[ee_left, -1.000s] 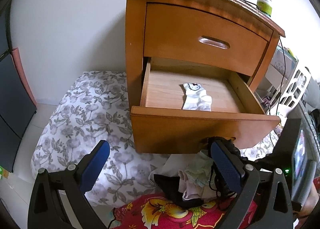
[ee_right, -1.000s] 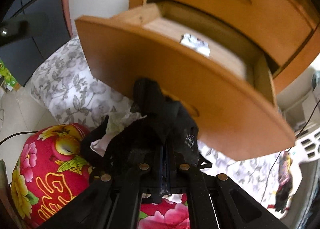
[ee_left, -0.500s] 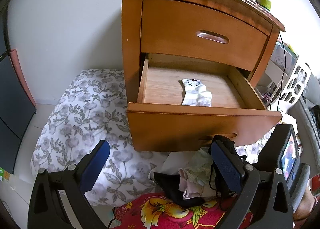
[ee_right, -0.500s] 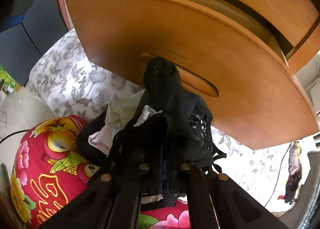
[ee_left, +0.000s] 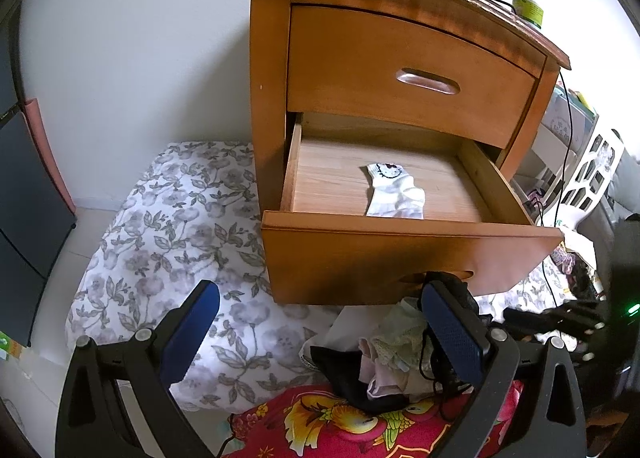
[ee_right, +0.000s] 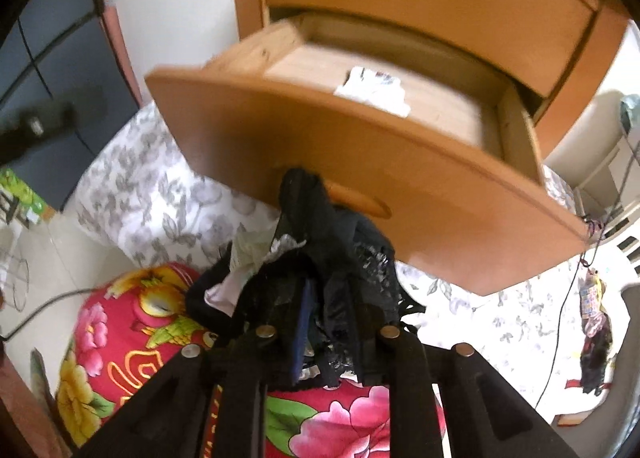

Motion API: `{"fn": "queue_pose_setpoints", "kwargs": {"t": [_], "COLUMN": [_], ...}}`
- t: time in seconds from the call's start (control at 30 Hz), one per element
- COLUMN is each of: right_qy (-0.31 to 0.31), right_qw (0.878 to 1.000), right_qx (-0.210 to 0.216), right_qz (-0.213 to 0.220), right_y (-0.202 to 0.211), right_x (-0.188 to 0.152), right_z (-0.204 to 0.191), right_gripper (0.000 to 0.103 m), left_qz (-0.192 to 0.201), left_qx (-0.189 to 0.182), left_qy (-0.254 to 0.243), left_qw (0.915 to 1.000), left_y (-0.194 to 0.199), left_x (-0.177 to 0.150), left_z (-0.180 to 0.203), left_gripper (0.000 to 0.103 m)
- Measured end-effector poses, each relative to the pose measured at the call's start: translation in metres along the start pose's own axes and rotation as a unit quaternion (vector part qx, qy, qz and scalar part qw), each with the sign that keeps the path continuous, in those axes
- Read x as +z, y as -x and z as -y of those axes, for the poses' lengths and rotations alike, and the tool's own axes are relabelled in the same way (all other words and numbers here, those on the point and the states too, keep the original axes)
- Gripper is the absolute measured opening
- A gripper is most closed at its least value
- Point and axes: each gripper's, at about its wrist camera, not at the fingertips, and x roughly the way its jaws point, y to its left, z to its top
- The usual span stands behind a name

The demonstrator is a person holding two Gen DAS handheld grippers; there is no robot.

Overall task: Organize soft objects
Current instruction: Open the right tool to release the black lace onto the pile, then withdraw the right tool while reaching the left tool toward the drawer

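Left gripper (ee_left: 316,332): jaws spread wide, blue pads apart, nothing between them; it sits in the lower half of the left wrist view, facing the wooden nightstand (ee_left: 272,70).

Right gripper (ee_right: 320,322): jaws drawn narrow and clamped on a black lace garment (ee_right: 340,242), which rises from between the fingers at lower centre of the right wrist view and reaches up in front of the drawer front. That view is motion-blurred.

Lower drawer (ee_left: 400,254): pulled out, centre of the left wrist view. A white sock (ee_left: 394,192) with a cartoon face print lies on the drawer floor, right of centre, well apart from both grippers. Upper drawer (ee_left: 400,70): closed.

Pile of soft garments (ee_left: 380,358): pale lace and black pieces heaped below the drawer front, at lower centre-right, resting on a red floral cushion (ee_left: 320,426). A grey floral quilt (ee_left: 180,238) spreads at centre-left.

Nightstand top, upper right: a green-labelled bottle (ee_left: 528,4) stands upright.
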Motion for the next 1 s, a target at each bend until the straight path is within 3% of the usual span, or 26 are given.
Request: {"fn": "queue_pose_setpoints", "kwargs": {"t": [0.2, 0.37, 0.47, 0.5, 0.83, 1.0], "right_qy": [-0.074, -0.101, -0.128, -0.141, -0.165, -0.161], "right_qw": [0.994, 0.991, 0.986, 0.983, 0.98, 0.98], "right_qx": [-0.009, -0.01, -0.025, -0.03, -0.024, -0.036], "right_qz": [0.074, 0.089, 0.104, 0.11, 0.109, 0.107], "right_y": [0.036, 0.041, 0.044, 0.045, 0.038, 0.035], "right_x": [-0.008, -0.019, -0.025, -0.028, -0.041, -0.045], "right_z": [0.015, 0.02, 0.026, 0.029, 0.038, 0.037], "right_gripper": [0.032, 0.035, 0.064, 0.068, 0.081, 0.101], "left_qz": [0.004, 0.001, 0.001, 0.002, 0.007, 0.01], "left_qx": [0.002, 0.004, 0.006, 0.009, 0.032, 0.056], "left_qy": [-0.003, -0.011, -0.012, -0.01, 0.011, 0.005], "left_qw": [1.0, 0.9999, 0.9999, 0.9999, 0.9994, 0.9984], "left_y": [0.005, 0.004, 0.005, 0.005, 0.005, 0.002], "left_x": [0.001, 0.001, 0.0, 0.0, -0.002, -0.004], "left_z": [0.005, 0.013, 0.016, 0.016, 0.017, 0.02], "left_gripper": [0.101, 0.101, 0.101, 0.101, 0.101, 0.101]}}
